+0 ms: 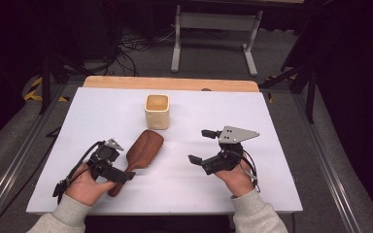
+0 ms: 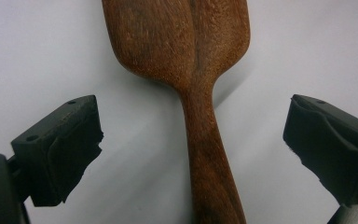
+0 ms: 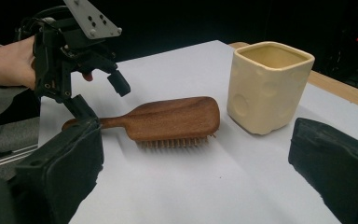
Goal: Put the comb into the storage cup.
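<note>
Bright, even light falls from overhead on the white tabletop (image 1: 184, 179), while the surrounding room sinks to near black. Shadows are soft: a faint one lies right of the brown wooden hairbrush (image 2: 200, 93) in the left gripper view. That close view is slightly soft and grainy, and the black padded jaws blur at the frame edges. No harsh glare.

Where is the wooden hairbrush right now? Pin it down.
In the high view the wooden hairbrush lies bristles down on the white table, left of centre, just in front of the cream cup, its handle between the open left gripper's jaws.
</note>
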Demonstrator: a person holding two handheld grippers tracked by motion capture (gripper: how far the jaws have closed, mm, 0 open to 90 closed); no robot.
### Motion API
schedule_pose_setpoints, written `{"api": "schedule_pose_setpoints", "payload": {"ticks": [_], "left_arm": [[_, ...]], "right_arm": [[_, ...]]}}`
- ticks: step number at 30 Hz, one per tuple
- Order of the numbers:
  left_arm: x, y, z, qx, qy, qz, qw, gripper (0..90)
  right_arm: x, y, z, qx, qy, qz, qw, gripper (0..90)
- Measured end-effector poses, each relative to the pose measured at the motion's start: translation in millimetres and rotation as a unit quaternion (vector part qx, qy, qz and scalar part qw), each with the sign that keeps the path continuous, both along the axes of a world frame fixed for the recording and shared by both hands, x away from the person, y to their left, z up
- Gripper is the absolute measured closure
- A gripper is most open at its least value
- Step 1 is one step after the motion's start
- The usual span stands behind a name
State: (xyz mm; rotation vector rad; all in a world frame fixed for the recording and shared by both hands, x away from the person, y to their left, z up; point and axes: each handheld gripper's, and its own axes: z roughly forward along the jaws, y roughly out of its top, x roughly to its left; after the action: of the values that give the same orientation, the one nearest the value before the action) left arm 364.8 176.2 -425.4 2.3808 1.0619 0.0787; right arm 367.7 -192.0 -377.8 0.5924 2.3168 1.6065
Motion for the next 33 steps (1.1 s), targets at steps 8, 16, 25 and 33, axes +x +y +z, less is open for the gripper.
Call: {"api": "schedule_pose_setpoints", "payload": {"ticks": [8, 16, 25, 33], "left_arm": [[6.9, -8.1, -0.4, 0.026, 0.038, 0.001, 0.9989, 7.5], [11.2, -13.7, -5.7, 0.011, 0.094, 0.014, 0.9955, 17.5], [10.3, -19.0, -10.1, 0.041, 0.089, 0.037, 0.9946, 34.4], [11.4, -21.0, -14.0, 0.050, 0.082, 0.042, 0.9945, 50.3]], "right_arm": [[-0.1, -2.8, 0.8, 0.003, 0.000, 0.000, 1.0000, 3.8], [0.0, -3.8, 1.0, 0.005, 0.000, 0.001, 1.0000, 4.0], [-0.3, -4.0, 1.1, 0.008, 0.002, 0.004, 1.0000, 4.3], [0.0, -3.5, 0.5, 0.006, 0.003, 0.006, 1.0000, 4.5]]}}
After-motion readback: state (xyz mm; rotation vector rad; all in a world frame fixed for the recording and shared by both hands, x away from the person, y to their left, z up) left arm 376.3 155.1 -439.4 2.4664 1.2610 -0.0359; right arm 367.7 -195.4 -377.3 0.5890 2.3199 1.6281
